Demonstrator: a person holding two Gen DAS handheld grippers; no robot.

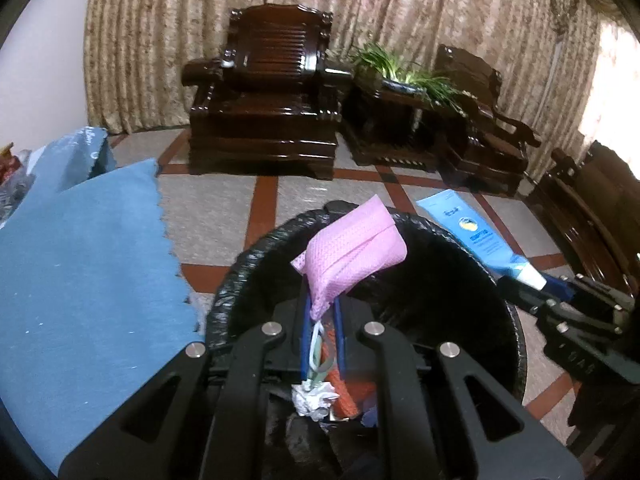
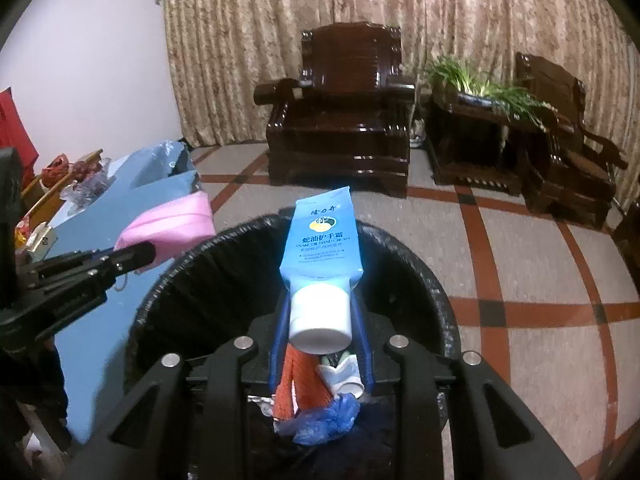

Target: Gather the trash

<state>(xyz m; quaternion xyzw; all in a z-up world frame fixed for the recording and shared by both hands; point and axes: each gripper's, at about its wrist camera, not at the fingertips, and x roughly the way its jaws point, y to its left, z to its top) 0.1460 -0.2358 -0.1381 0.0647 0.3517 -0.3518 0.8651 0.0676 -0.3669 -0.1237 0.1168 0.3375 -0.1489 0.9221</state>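
Note:
My left gripper [image 1: 322, 312] is shut on a pink face mask [image 1: 348, 246], held over the open black-lined trash bin [image 1: 236, 276]. My right gripper [image 2: 322, 312] is shut on a blue hand-cream tube [image 2: 320, 236] near its white cap [image 2: 320, 316], also above the trash bin [image 2: 168, 292]. The right wrist view shows the left gripper [image 2: 140, 256] with the mask [image 2: 172, 226] at the left. In the left wrist view the right gripper [image 1: 532, 284] and the tube [image 1: 476, 232] sit at the right. Inside the bin lie crumpled paper [image 1: 314, 398], orange netting [image 2: 298, 384] and a blue bag [image 2: 328, 416].
A table under a blue cloth [image 1: 80, 256] stands left of the bin, with clutter [image 2: 76, 184] at its far end. Dark wooden armchairs [image 1: 264, 100], a side table with green plants [image 1: 404, 72] and a curtain fill the back. The tiled floor [image 2: 540, 280] lies right of the bin.

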